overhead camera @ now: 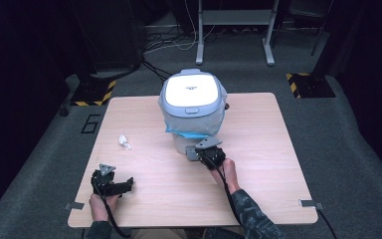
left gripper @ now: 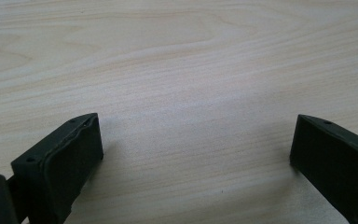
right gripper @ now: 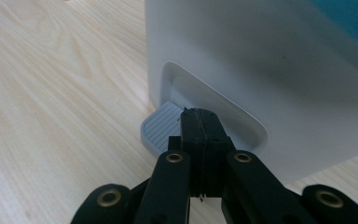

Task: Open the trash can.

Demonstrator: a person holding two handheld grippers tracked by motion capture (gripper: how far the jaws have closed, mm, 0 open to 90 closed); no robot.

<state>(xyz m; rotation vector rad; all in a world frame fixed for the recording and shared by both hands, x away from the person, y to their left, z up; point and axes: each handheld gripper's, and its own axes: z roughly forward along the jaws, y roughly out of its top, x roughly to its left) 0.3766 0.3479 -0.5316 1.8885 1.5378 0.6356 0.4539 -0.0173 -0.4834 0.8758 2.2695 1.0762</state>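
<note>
- Pedal bin (overhead camera: 193,112) sat at the far middle of the surface (overhead camera: 258,164), blue liner under its shut lid.
- Right gripper (right gripper: 200,122), fingers closed on nothing, was over the bin's grey foot pedal (right gripper: 161,128).
- Left gripper (left gripper: 193,149) sat open, well left of the bin.
- Risk: closed tips could slide off the ribbed pedal, or the push could shove the bin back.
- Open room in front of the bin; crumpled paper scrap (overhead camera: 125,142) to its left.

My two grippers, left gripper (overhead camera: 125,185) and right gripper (overhead camera: 202,149), are black, each topped with a grey three-cornered plate, trailing black cables; brass-coloured pivot screws on the linkages; my right sleeve (overhead camera: 253,215) is dark, mottled.
</note>
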